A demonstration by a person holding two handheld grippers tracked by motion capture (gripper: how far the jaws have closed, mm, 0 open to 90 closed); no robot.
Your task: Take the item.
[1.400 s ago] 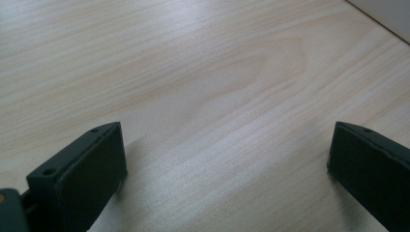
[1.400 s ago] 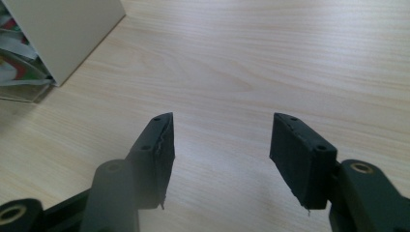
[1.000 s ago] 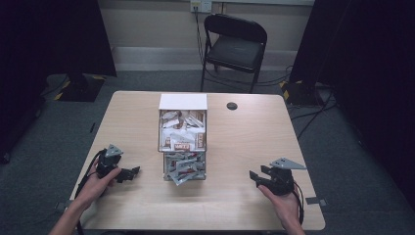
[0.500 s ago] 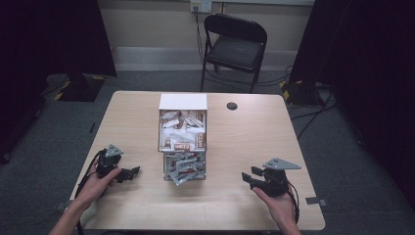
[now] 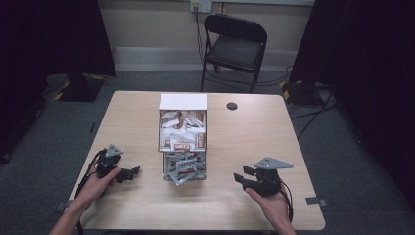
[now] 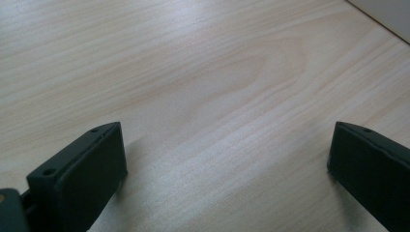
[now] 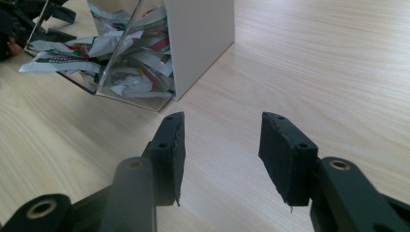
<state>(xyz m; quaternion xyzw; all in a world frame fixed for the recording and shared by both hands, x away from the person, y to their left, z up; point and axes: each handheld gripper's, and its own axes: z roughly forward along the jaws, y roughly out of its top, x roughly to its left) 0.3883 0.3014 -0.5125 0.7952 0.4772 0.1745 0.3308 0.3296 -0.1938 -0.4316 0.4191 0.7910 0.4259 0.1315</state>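
Meanwhile, right hand-held gripper (image 7: pixel 220 140) gapes half-open, holding nothing.

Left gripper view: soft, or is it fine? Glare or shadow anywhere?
Left gripper view: table grain soft, no glare, faint shadows beside the left tool. Right gripper view: sharp on the right tool; dispenser front reflects slightly. High view: dim, dark corners.

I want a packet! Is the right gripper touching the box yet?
Apart. The right gripper view shows bare table between the right gripper and the box.

two tools (image 5: pixel 128 173) (image 5: pixel 243 177), one dispenser (image 5: pixel 182 122), one chair (image 5: pixel 235 44)
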